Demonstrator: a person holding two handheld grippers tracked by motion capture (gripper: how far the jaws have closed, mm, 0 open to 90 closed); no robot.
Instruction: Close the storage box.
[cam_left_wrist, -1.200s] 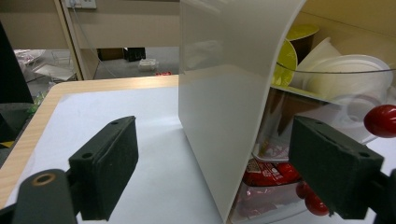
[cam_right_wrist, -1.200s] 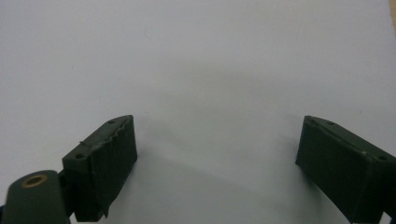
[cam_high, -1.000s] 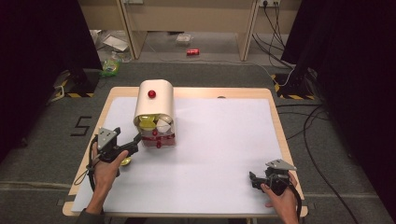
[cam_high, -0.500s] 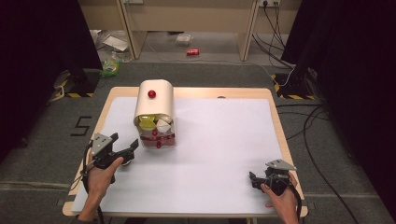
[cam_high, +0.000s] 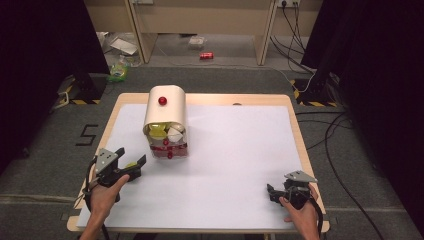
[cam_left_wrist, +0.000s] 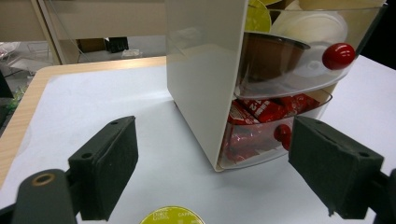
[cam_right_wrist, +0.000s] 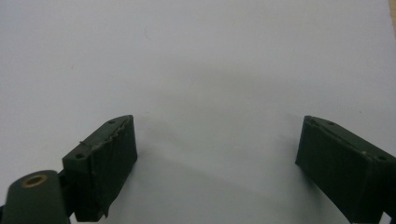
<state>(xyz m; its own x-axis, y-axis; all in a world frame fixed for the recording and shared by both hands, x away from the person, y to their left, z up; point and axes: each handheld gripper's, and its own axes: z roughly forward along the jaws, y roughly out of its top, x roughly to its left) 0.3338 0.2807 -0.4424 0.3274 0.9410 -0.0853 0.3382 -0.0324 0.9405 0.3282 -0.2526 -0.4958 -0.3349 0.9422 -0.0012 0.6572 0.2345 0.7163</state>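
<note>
Two hand-held grippers are over the desk (cam_high: 235, 165), both with jaws spread and empty. The left hand-held gripper (cam_high: 131, 161), at lower left of the high view, has a yellow-green capsule (cam_left_wrist: 173, 215) lying flat between its jaws, at the bottom edge of its own view. The cream dispenser (cam_high: 165, 120) stands just beyond, toward upper right. The right hand-held gripper (cam_high: 272, 192) sits at lower right, well apart, so the left is far nearer

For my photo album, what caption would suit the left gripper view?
Open hand-held gripper above a yellow-green capsule, facing a cream drawer box stocked with red packets.
</note>
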